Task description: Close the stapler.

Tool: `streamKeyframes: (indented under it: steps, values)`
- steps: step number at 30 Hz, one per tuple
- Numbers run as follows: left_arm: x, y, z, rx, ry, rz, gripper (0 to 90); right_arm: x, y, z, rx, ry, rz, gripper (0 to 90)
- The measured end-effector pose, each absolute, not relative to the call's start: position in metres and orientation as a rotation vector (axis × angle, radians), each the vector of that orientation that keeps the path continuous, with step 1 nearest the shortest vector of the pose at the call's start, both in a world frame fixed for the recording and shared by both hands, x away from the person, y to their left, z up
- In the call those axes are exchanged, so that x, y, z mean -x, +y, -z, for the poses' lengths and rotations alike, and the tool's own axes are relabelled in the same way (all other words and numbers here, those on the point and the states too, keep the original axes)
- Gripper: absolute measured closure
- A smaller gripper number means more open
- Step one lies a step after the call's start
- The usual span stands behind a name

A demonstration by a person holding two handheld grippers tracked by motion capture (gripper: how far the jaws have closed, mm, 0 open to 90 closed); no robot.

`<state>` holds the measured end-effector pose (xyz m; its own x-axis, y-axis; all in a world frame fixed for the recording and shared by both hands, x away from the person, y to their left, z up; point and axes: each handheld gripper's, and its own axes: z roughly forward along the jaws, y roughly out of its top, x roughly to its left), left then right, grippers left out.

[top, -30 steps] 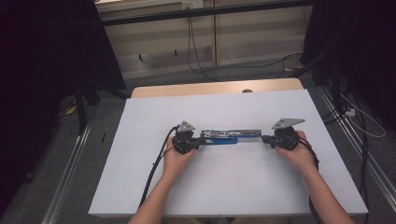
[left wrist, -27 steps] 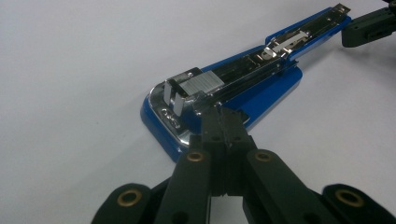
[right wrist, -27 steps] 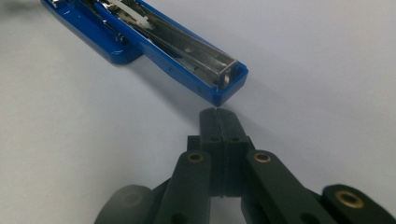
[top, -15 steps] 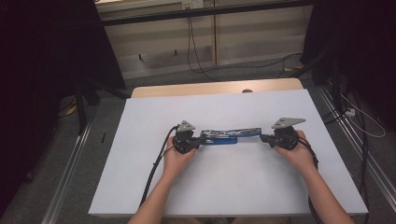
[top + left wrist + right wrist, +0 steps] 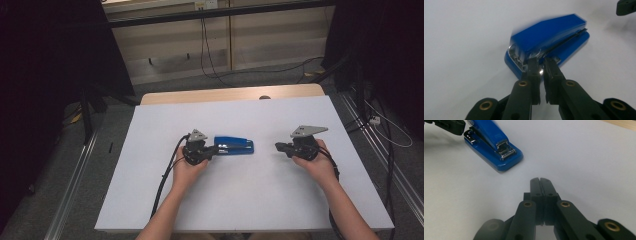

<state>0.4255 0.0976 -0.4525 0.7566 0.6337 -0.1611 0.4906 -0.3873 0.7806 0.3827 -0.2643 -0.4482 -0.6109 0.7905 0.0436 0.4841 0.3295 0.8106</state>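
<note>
Dim room, slight motion blur

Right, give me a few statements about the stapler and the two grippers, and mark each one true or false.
1. The blue stapler lies on the white table. True.
2. The right gripper is clamped on the stapler. False: it sits apart from the stapler, jaws shut on nothing.
3. The left gripper has its tips at one end of the stapler. True: a narrow gap shows between its jaws, which have just been opening.
4. The stapler is red. False: it is blue with metal parts.
5. The stapler stands upright on one end. False: it lies flat on its base.
</note>
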Motion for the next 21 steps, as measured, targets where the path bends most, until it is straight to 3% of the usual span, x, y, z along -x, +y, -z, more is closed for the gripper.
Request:
streamKeyframes:
  steps: [6, 13, 16, 21]
  values:
    - [-0.421, 0.112, 0.448, -2.048, 0.837, -0.211, 68.2, -0.380, -0.263, 0.449, -1.135, 2.236, -1.202, 81.8]
    - [-0.414, 0.119, 0.441, -2.039, 0.814, -0.205, 48.4, -0.371, -0.260, 0.446, -1.159, 2.201, -1.244, 56.3]
    - [-0.413, 0.122, 0.437, -2.030, 0.798, -0.206, 40.1, -0.363, -0.259, 0.445, -1.169, 2.165, -1.245, 48.4]
    - [-0.410, 0.126, 0.433, -2.010, 0.784, -0.209, 33.8, -0.352, -0.254, 0.445, -1.164, 2.160, -1.240, 38.7]
